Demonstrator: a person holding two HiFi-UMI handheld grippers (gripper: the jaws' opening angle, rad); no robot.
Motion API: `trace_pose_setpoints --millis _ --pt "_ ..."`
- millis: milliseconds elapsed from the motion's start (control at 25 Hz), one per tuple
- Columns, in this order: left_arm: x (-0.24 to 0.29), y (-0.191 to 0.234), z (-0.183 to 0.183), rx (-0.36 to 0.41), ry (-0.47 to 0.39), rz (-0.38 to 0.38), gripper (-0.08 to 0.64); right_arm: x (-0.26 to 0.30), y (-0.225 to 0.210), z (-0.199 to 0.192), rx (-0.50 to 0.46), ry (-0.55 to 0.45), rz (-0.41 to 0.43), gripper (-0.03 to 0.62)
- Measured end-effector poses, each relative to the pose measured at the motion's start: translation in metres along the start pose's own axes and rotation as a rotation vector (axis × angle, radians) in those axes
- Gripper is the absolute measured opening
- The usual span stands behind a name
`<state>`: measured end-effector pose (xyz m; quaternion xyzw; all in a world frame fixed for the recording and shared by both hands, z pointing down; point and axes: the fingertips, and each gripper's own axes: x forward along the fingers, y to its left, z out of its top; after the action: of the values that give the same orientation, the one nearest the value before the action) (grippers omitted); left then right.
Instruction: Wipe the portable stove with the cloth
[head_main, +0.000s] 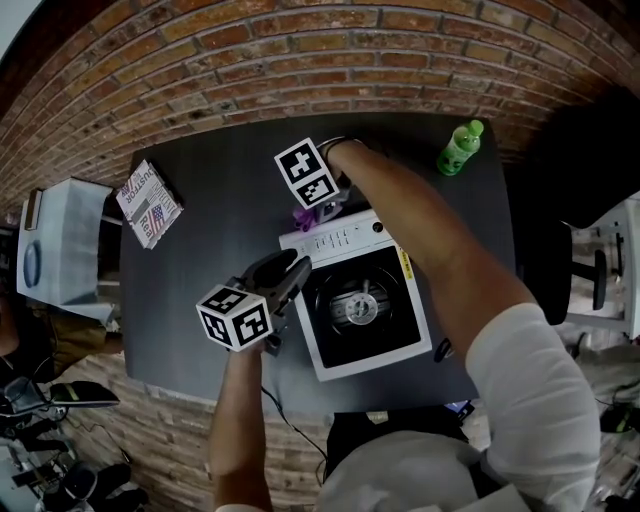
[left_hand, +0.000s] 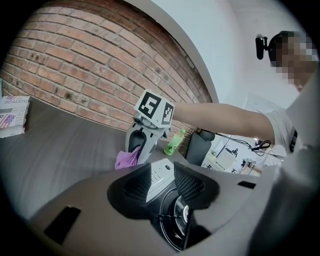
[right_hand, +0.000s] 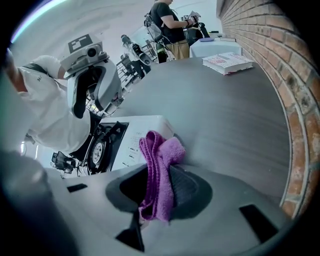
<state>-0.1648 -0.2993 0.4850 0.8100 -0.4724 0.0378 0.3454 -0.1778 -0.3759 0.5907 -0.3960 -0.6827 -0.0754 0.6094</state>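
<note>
The white portable stove (head_main: 345, 240) sits in the middle of a dark table (head_main: 215, 250), with its control strip on the far side towards the brick wall (head_main: 300, 60) and its black burner well on the near side.

The right gripper (head_main: 316, 212) reaches across to the stove's far left corner. Its jaws are pressed together on a purple cloth (right_hand: 159, 172). The folded cloth runs up between the two pads, and a bunched end sticks out past the tips. That end hangs just beside the corner of the control strip. Whether it touches the stove or the table cannot be told.

The left gripper (left_hand: 162, 182) is at the stove's left edge, pointing towards the far right. Its jaws stand moderately apart and grip nothing. In the left gripper view the control strip and the round burner (left_hand: 181, 216) show through the gap, so the jaws are over the stove's left side. The cloth is well beyond them, at the other gripper.

A green bottle (head_main: 460, 147) stands at the table's far right. A printed booklet (head_main: 149, 203) lies at its far left.
</note>
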Motion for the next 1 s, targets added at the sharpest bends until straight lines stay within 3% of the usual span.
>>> trace_pose_setpoints --millis 1000 --pt "0.034 -0.022 -0.003 0.026 0.053 -0.037 0.148 -0.007 0.014 -0.073 0.197 -0.156 -0.002 0.113"
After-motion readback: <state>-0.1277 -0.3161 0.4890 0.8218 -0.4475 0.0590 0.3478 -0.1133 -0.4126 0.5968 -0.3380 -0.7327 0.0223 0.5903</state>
